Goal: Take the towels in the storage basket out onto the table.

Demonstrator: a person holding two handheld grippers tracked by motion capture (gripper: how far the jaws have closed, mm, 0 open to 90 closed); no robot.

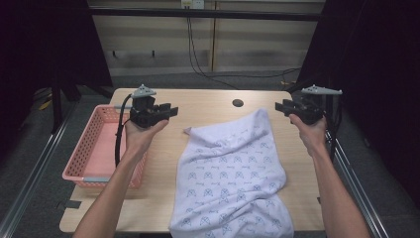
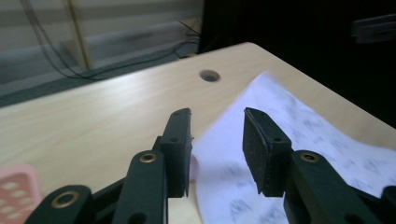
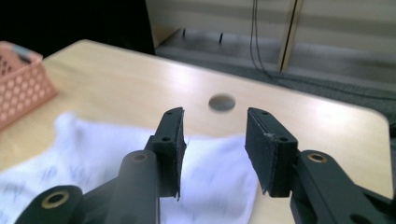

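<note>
A white cloth (image 1: 233, 168) with a faint blue pattern lies spread and slightly rumpled on the wooden table (image 1: 208, 101), from its middle down over the near edge. My left gripper (image 1: 171, 111) hovers above the table to the left of the cloth's far corner, jaws open and empty. My right gripper (image 1: 280, 106) hangs over the right edge beside the cloth's far end, also open and empty. In the left gripper view the gripper (image 2: 217, 114) looks across the cloth (image 2: 317, 135). In the right gripper view the gripper (image 3: 215, 114) is above the cloth (image 3: 93, 154).
A pink plastic basket (image 1: 79, 171) stands at the table's left edge and also appears as the basket (image 3: 18, 84) in the right gripper view. A round hole (image 1: 237, 103) sits near the far edge. Black curtains flank the table, with cables on the floor beyond.
</note>
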